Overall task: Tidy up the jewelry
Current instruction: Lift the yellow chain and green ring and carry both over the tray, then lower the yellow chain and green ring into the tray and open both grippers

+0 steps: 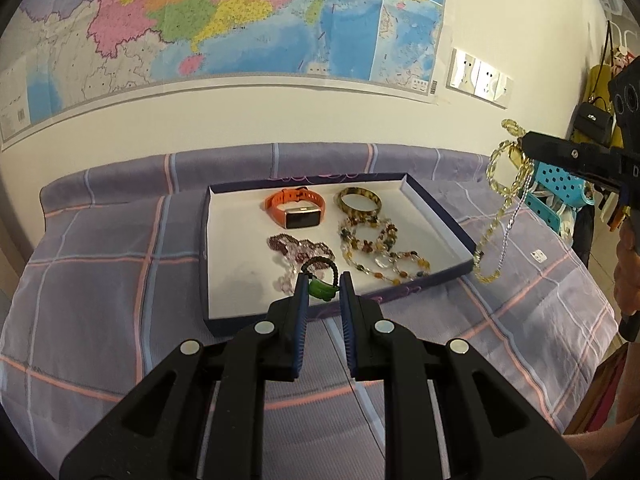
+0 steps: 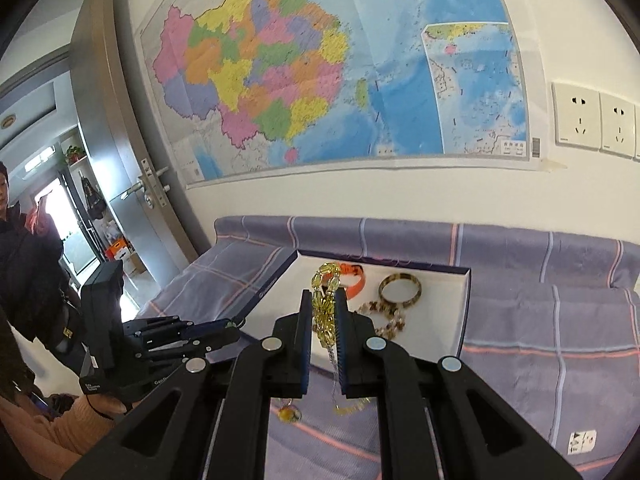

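Observation:
A shallow blue-edged white tray [image 1: 236, 248] lies on the plaid cloth. In it lie an orange watch [image 1: 298, 210], a mottled bangle [image 1: 359, 200], a purple bead strand [image 1: 298, 250] and multicoloured bead strands [image 1: 374, 248]. My left gripper [image 1: 324, 282] is shut on a black cord bracelet with a green stone [image 1: 322, 289], held above the tray's near part. My right gripper [image 2: 324, 300] is shut on a yellow bead necklace [image 2: 325, 312] with a silver chain, hanging in the air right of the tray [image 2: 466, 292]. The necklace also shows in the left wrist view [image 1: 500, 200].
A purple plaid cloth [image 1: 120, 280] covers the table against a wall with a map [image 1: 240, 20]. Wall sockets [image 2: 592, 120] sit at right. A door [image 2: 132, 184] and a person [image 2: 16, 232] stand at left. A blue basket [image 1: 560, 188] and bags are beyond the table's right edge.

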Available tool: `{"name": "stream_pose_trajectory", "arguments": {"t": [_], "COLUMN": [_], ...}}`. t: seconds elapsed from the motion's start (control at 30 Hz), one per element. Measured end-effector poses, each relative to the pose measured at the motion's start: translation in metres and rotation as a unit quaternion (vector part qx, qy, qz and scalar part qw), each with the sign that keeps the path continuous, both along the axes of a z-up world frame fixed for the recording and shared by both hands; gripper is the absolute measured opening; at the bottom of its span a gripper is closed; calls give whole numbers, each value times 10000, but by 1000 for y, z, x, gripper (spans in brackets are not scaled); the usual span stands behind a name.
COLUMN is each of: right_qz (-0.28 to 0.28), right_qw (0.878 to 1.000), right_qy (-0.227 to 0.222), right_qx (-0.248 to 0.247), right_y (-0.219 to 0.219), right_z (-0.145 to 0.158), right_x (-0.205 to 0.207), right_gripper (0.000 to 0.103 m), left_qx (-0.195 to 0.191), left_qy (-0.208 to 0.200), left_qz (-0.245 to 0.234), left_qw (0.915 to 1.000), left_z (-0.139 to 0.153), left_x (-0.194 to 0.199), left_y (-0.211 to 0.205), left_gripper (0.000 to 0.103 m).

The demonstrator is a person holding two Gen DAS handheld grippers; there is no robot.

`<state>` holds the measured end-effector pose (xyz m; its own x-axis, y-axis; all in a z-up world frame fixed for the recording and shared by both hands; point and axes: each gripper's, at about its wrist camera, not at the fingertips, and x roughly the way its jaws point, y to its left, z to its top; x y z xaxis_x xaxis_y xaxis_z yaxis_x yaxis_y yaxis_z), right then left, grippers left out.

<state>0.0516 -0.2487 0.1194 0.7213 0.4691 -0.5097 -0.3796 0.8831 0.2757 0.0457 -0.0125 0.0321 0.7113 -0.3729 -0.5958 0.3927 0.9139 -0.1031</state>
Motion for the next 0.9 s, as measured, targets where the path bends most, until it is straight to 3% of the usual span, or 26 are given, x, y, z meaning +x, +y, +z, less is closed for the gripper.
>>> {"name": "stream_pose_trajectory", "arguments": {"t": [0.9], "right_qz": [-118], "right_qw": [9995], "right_qy": [281], "right_qx": [18], "right_y": [8], "right_z": [-28], "right_x": [57], "right_gripper": [9], "left_qx": [149], "left_qy": [239], "left_qz": [253], "left_qw": [9993], "left_z": [-17], "left_x": [55], "left_y": [-3], "left_gripper": [16]}}
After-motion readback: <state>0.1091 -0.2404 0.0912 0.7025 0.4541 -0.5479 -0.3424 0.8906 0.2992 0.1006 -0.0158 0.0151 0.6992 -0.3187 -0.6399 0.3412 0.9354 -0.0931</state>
